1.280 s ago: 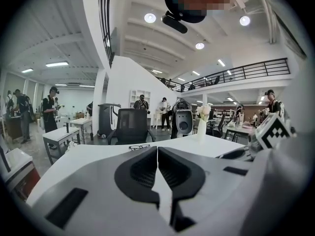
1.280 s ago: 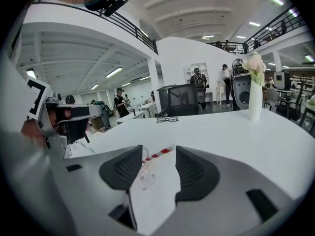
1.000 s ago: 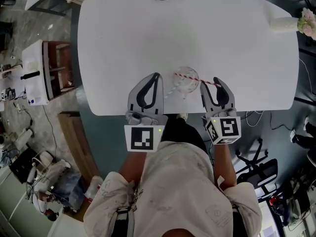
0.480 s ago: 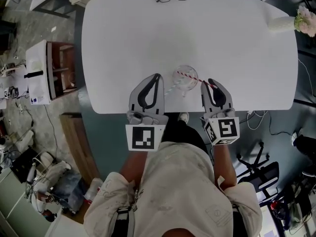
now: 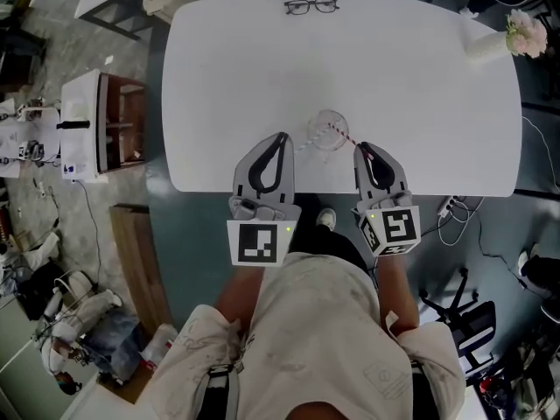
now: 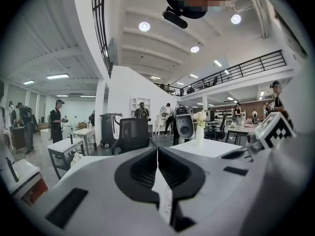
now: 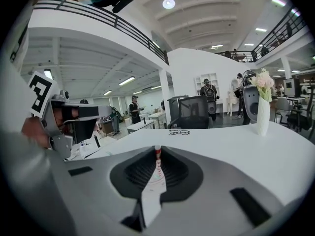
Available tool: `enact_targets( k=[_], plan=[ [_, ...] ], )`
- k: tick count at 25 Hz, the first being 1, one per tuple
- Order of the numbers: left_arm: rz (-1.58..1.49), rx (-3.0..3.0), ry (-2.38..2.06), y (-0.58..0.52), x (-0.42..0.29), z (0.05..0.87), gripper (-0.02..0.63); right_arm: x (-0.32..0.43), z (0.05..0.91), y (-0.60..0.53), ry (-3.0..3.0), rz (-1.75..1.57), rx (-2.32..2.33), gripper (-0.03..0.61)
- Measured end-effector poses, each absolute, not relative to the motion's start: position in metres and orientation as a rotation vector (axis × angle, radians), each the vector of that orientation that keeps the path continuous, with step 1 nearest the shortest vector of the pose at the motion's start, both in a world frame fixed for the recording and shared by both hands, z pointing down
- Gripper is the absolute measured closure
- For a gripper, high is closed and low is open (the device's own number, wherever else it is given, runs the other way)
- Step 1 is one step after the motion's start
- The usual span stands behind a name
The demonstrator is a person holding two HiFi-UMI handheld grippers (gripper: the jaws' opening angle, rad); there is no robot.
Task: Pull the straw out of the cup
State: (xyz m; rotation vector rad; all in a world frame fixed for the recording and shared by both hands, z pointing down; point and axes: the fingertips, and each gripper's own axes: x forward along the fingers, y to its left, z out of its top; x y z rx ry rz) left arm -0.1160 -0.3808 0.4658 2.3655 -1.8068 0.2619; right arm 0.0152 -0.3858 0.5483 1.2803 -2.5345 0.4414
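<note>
Left gripper (image 6: 157, 150) jaws pressed together, white table (image 6: 209, 149) beyond, flower vase (image 6: 199, 133), black office chair (image 6: 133, 134)

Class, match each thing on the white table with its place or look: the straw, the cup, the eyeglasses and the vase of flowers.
Things:
1. straw
2. cup
3. eyeglasses
4. vase of flowers

Place or look:
A. at the far right corner of the table
B. red and white stripes
C. at the middle of the far edge
D. clear glass, near the front edge

Pairs: 1-B; 2-D; 3-C; 4-A
</note>
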Motion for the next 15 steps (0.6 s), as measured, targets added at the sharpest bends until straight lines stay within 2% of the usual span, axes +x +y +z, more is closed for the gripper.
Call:
enact_targets(
  k=[15],
  plan=[
    [0.163, 2.460, -1.935, -0.296, -0.080, 0.391, 0.607, 0.052, 0.443, -0.322, -2.689, 0.206, 1.371, 0.555]
  ],
)
